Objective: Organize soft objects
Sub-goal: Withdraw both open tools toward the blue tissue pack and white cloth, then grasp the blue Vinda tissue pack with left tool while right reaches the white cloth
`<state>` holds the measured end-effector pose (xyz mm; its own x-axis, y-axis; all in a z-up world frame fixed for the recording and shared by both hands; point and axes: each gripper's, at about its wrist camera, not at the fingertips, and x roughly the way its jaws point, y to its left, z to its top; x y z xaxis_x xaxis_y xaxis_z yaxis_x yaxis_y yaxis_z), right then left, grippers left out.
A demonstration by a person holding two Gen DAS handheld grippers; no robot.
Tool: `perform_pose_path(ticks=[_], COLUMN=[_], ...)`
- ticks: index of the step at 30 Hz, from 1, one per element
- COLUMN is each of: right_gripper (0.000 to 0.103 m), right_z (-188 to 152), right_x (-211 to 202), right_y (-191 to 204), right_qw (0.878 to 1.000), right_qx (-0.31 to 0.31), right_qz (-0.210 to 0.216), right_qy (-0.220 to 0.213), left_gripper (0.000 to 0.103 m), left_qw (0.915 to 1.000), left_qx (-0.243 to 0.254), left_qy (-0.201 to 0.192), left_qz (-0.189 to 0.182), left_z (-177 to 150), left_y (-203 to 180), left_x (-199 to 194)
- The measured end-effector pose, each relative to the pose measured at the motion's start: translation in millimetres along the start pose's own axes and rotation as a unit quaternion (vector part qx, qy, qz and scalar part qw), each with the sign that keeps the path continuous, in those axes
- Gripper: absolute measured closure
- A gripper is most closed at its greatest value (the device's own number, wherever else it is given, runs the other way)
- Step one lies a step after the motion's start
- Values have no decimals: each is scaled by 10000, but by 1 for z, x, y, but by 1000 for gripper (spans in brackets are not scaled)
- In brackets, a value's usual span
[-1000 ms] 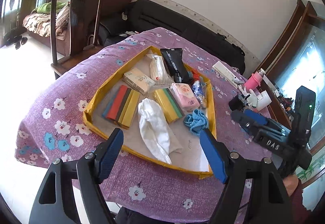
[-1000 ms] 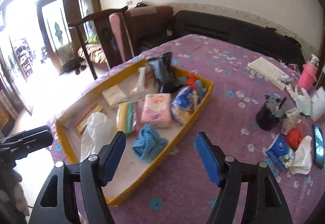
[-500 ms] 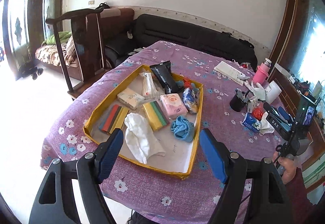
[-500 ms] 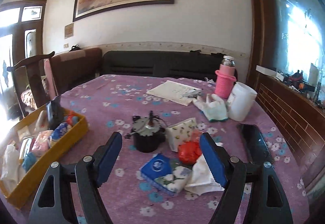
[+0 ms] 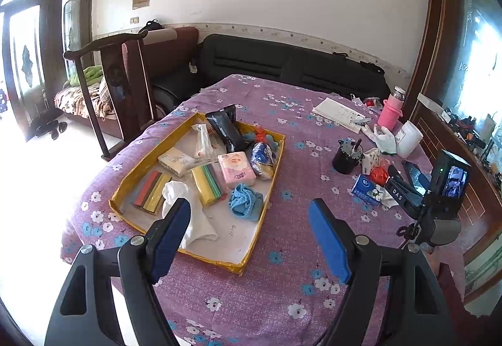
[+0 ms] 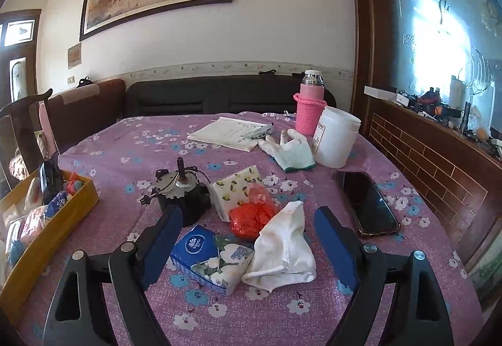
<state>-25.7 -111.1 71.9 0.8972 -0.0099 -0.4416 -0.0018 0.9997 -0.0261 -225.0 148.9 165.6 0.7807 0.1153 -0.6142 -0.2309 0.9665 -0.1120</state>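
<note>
We see a round table under a purple flowered cloth, filling the lower half of both views. In the left wrist view, a long yellow tray runs from centre toward the upper left. It holds soft goods: a white cloth, a blue knit, a pink tissue pack, coloured strips and a dark pouch. Our left gripper hangs above the table at the bottom of that view, jaws wide, holding nothing. Its left finger covers part of the white cloth.

In the right wrist view, the loose pile sits low and centre. Our right gripper hangs over it, jaws wide and empty. Straight ahead, between the fingers, lie a white sock and a blue tissue pack, touching each other. The sock's long axis runs away from us, tilting slightly right. A red bag and a patterned pack sit just behind. We judge the right hand is much nearer this pile, and the tray lies off to its left.

A black motor, phone, white jar and pink flask stand farther back. The tray is cut off at the left edge here, and its contents are hard to make out.
</note>
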Motion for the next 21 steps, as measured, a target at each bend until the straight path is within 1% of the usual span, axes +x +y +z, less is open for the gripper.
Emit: perform_pose_path(ticks=[2,4,6,7,8,9,12,15,17,18,19,21], right_gripper=[14,12,12,12,12,12,12,11,11,11,11,11], right_z=[-1,-1,-2,-2,-2,-3,-3,-3,-1,-1,0,1], right_x=[-2,-3,-3,-1,0,1,0,-2,-2,-3,-4,-7], right_y=[0,-2,-2,-2,-2,-2,0,-2,-4,-4,-5,-7], right_qw=[9998,9994,9983,9979,9976,9970,9953,9948,9950,9954,9957,9963], right_qx=[-47,-71,-108,-118,-129,-165,-256,-207,-167,-139,-115,-59], right_qz=[-146,-320,-537,-612,-665,-741,-922,-976,-959,-927,-891,-812], right_qy=[-83,-150,-182,-167,-151,-137,-152,-197,-203,-210,-226,-278], left_gripper=[25,22,22,22,22,22,22,22,17,9,4,4], left_qw=[10000,9999,9994,9990,9983,9984,9988,9989,9993,9992,9991,9984], left_qx=[-40,-149,-271,-282,-246,-202,27,160,249,315,369,399], left_qy=[-20,2,10,51,189,251,227,273,229,207,207,366], left_qz=[5,35,203,356,494,465,441,332,174,120,65,-152], left_z=[-3,-7,-14,-17,-22,-26,-36,-40,-40,-41,-41,-42], left_y=[9,21,32,35,37,38,34,25,16,10,3,-11], left_x=[-2,1,8,12,19,22,23,25,26,27,31,42])
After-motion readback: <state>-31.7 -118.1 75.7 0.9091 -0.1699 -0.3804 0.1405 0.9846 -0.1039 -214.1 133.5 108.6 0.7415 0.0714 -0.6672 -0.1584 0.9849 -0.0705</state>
